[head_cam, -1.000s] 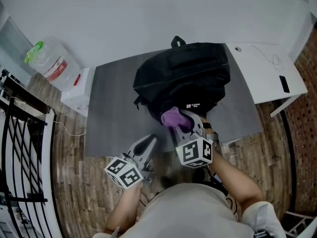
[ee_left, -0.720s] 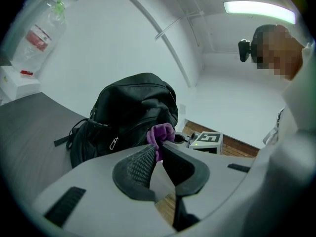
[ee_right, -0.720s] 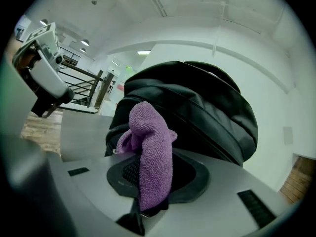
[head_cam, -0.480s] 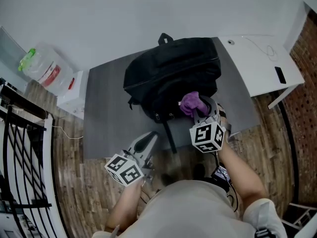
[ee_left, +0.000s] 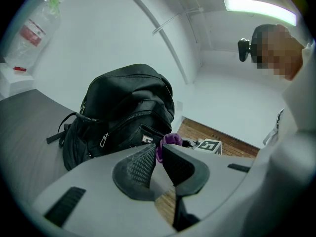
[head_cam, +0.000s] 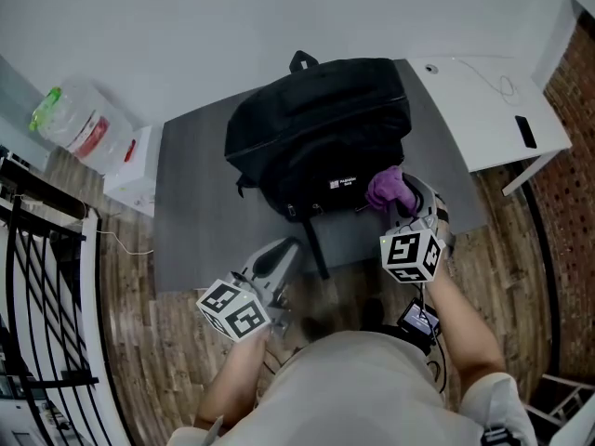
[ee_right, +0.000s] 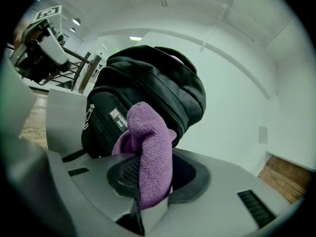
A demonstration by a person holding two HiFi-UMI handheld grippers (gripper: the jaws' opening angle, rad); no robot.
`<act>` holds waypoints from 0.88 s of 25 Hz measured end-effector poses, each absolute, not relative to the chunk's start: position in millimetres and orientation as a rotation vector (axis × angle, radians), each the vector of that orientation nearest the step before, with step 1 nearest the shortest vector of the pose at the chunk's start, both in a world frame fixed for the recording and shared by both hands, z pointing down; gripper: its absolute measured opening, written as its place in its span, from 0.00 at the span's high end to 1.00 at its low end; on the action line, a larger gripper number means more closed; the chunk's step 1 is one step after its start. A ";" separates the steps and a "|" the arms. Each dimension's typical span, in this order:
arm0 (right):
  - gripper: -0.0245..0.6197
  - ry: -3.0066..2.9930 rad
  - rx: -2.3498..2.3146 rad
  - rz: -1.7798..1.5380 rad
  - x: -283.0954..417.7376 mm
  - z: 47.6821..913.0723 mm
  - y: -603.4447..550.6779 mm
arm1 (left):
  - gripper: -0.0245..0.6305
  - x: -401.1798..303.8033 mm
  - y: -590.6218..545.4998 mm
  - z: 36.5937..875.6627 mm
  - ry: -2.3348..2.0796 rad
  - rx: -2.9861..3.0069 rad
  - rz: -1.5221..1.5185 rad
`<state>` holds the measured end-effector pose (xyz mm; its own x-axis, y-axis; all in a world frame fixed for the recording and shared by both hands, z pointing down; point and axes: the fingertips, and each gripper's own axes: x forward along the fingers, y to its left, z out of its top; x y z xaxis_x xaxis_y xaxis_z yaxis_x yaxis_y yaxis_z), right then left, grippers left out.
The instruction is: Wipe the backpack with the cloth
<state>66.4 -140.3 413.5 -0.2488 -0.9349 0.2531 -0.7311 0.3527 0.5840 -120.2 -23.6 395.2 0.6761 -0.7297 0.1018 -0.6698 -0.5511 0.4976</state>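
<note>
— Where's the backpack?

— The black backpack (head_cam: 321, 128) lies on the grey table (head_cam: 191, 221), its carry loop toward the far wall, its labelled front toward me. One strap (head_cam: 314, 249) trails over the table's near edge.

— And the cloth?

— The purple cloth (head_cam: 389, 190) is pinched in my right gripper (head_cam: 398, 201). Both jaws are clamped on it, and it bunches out past the tips. It sits at the backpack's near right corner. I cannot tell whether it touches the fabric.

— Your other tool?

— My left gripper (head_cam: 286, 249) hangs off the table's near edge, over the wooden floor (head_cam: 139, 342), pointing up toward the backpack and well apart from it. Its jaws are drawn in close, only a sliver between them, nothing inside.

— What's around?

— A white desk (head_cam: 483, 110) stands just right of the grey table. To the left is a white box (head_cam: 130, 161), with a clear water jug (head_cam: 70, 119) beyond it. A black railing (head_cam: 37, 277) runs down the left side.
</note>
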 end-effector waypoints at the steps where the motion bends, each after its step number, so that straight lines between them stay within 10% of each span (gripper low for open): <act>1: 0.82 -2.036 1.466 -0.456 75.7 415.4 -141.5 | 0.90 -119.1 -23.2 395.4 -1.076 2.386 -0.157; 10: 0.82 -1.882 1.610 -0.268 147.1 439.0 -138.1 | 0.90 -128.3 -20.7 404.4 -1.073 2.364 -0.142; 22: 0.82 -2.024 1.495 -0.274 50.6 443.6 -95.0 | 0.90 -163.0 -11.8 412.3 -1.054 2.353 -0.143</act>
